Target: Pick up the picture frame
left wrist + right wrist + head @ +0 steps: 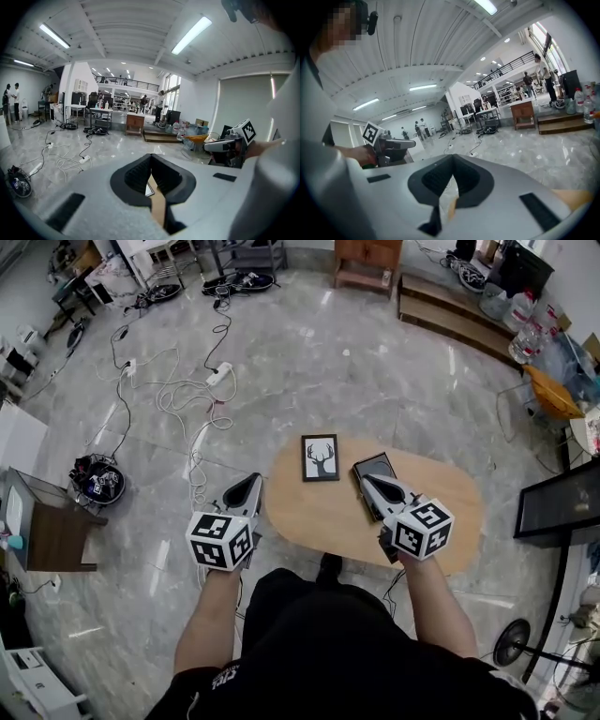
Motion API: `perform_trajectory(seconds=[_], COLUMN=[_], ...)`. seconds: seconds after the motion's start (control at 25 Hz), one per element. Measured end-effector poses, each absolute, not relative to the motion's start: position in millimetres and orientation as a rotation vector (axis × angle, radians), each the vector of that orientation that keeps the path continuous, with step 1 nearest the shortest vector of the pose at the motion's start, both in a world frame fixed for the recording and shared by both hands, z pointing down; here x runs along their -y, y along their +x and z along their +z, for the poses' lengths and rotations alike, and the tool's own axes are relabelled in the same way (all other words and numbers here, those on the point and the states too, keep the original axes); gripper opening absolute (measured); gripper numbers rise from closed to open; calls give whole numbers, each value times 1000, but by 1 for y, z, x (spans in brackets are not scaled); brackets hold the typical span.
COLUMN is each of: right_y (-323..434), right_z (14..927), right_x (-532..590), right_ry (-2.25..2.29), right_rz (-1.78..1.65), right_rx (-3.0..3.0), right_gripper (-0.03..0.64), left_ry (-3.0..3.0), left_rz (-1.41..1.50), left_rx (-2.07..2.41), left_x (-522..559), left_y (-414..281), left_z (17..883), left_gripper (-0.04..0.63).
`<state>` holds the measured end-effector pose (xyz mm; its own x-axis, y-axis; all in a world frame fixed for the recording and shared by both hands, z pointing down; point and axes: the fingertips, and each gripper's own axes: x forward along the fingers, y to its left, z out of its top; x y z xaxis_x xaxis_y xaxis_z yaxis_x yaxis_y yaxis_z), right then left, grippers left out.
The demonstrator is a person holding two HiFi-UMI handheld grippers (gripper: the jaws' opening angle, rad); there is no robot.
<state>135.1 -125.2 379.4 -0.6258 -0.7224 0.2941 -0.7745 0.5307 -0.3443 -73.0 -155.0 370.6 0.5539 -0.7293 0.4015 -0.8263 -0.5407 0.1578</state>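
The picture frame [320,457], black-edged with a deer drawing on white, lies flat at the far side of the oval wooden table [441,502]. A second, dark frame [373,465] lies just to its right, partly hidden under my right gripper [366,480]. That gripper hovers over the table with its jaws shut and empty. My left gripper [254,478] is off the table's left edge, also shut and empty. In the left gripper view a sliver of the picture frame [148,189] shows below the shut left gripper [151,157], with the right gripper [234,143] off to the right.
White cables [178,390] and a power strip [218,376] sprawl on the marble floor to the far left. A low brown side table [52,531] stands at the left. A black screen [558,507] and a fan base [511,643] are on the right. Water bottles [530,329] stand far right.
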Motion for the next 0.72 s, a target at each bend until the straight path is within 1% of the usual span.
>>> perform_trajectory(seconds=[0.32,0.72], right_y=[120,82], right_z=[386,384], right_x=[154,179], right_ry=[1322,1414], right_rz=[736,698], right_rx=[2594,2503], right_gripper=[6,6], left_ry=[2473,2492], left_rz=[393,365], left_rx=[1219,1127], left_x=[195,233], left_y=[-80,-112], left_z=[375,397], left_gripper=[9,9])
